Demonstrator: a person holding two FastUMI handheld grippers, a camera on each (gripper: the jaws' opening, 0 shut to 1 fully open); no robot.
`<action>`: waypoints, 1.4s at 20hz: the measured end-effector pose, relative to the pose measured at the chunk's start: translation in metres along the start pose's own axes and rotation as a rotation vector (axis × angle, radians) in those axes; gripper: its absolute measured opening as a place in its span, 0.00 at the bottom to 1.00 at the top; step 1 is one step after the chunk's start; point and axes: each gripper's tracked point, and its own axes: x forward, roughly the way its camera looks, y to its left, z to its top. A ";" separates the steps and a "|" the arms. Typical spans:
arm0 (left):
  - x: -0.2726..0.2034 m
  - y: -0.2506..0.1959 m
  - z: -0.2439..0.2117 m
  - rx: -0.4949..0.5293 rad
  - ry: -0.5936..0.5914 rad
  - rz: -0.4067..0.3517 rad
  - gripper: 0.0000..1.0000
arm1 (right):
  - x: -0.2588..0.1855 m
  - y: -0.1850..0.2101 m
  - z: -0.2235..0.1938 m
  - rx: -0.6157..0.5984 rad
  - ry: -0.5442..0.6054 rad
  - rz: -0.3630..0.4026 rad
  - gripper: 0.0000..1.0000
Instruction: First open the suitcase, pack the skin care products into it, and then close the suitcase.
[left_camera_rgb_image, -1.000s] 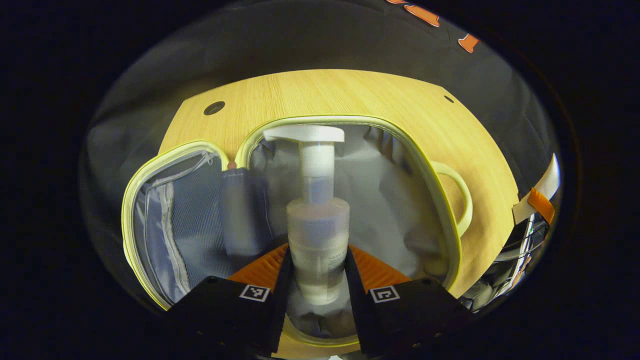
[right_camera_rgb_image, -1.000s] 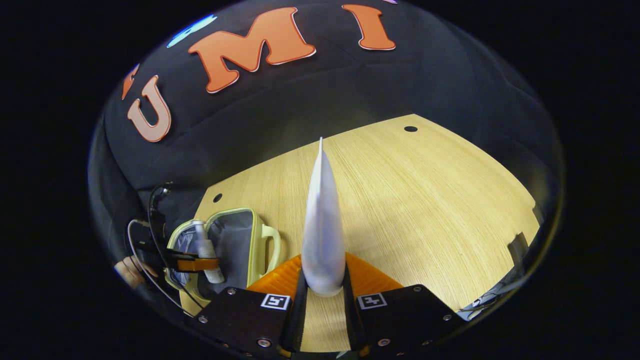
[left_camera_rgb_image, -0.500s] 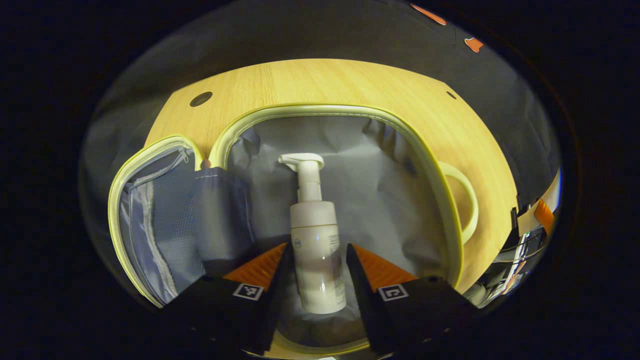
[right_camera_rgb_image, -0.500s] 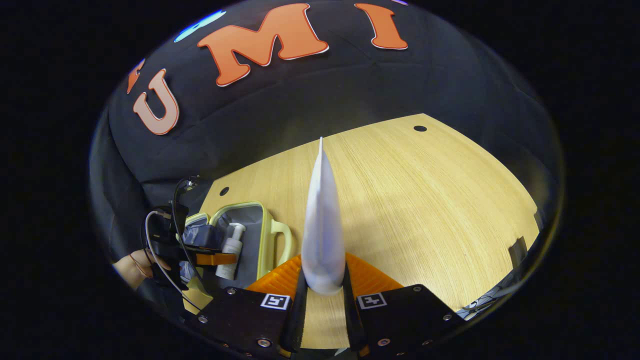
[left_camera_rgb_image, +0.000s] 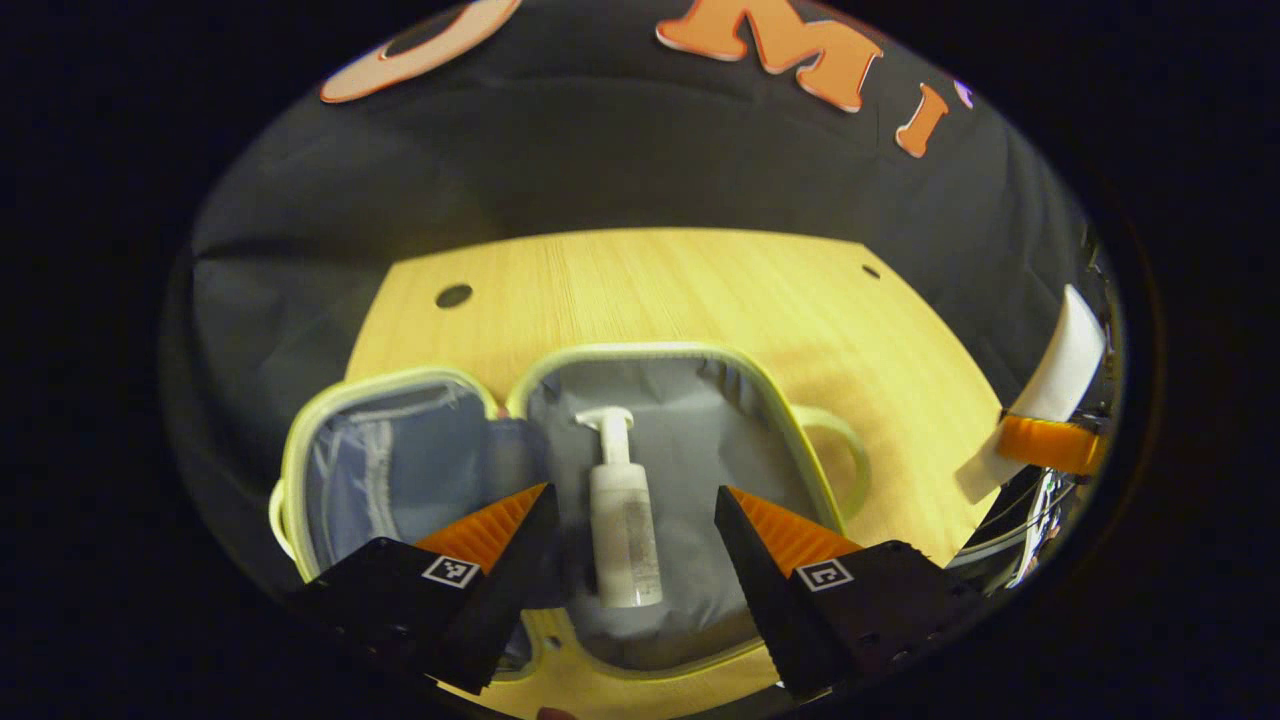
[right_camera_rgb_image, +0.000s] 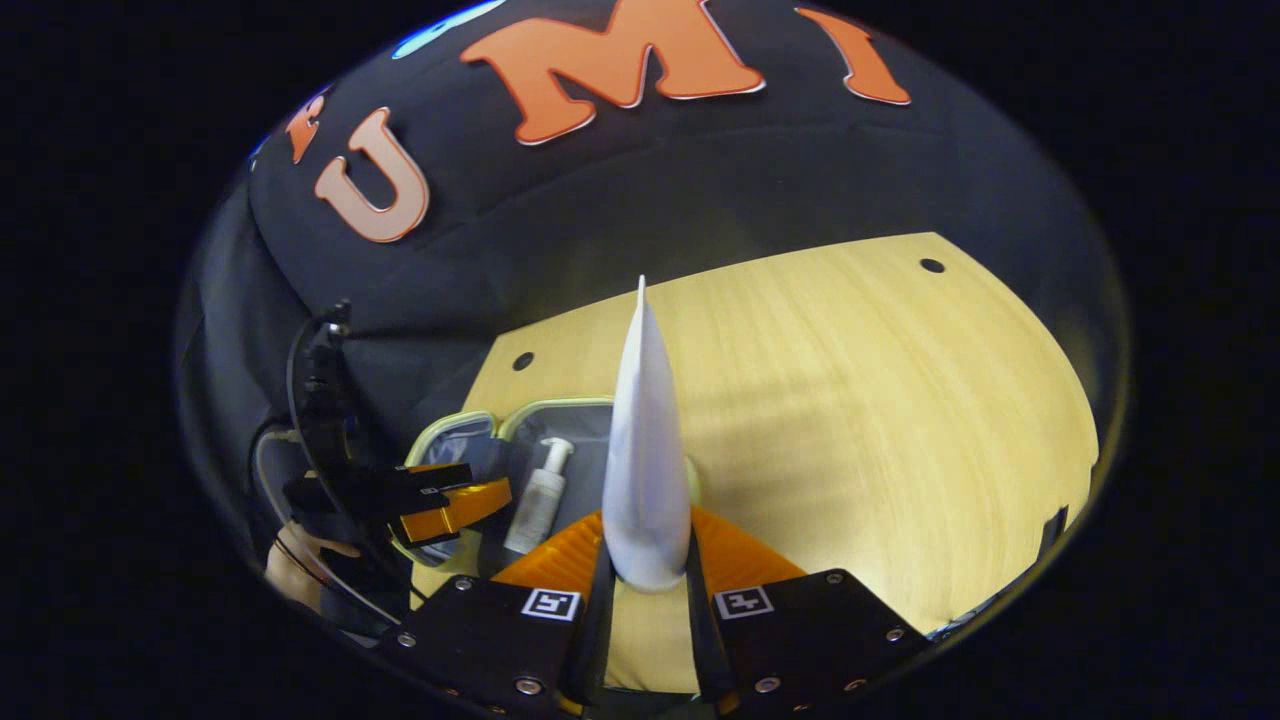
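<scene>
R gripper (right_camera_rgb_image: 645, 590) clamps the white tube (right_camera_rgb_image: 645, 450) upright – open suitcase (right_camera_rgb_image: 520, 420) lies to its left, near the table's (right_camera_rgb_image: 850, 400) left edge (pump bottle (left_camera_rgb_image: 622, 520) inside). L gripper (left_camera_rgb_image: 630, 530) wide, empty.

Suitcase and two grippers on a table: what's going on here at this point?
A person is packing skin care items with two handheld grippers. The suitcase lies open on the wooden table, and a pump bottle lies inside it. The left gripper is open above the bottle, not touching it. The right gripper is shut on a white tube, which is not packed yet.
</scene>
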 end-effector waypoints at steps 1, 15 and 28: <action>-0.015 0.008 0.008 0.003 -0.052 0.009 0.99 | 0.005 0.015 0.001 -0.014 0.025 0.022 0.30; -0.172 0.164 0.021 -0.009 -0.291 0.289 0.99 | 0.127 0.081 -0.091 -0.007 0.555 0.035 0.35; -0.173 0.188 -0.004 -0.077 -0.278 0.310 0.98 | 0.162 0.075 -0.099 0.005 0.526 -0.034 0.52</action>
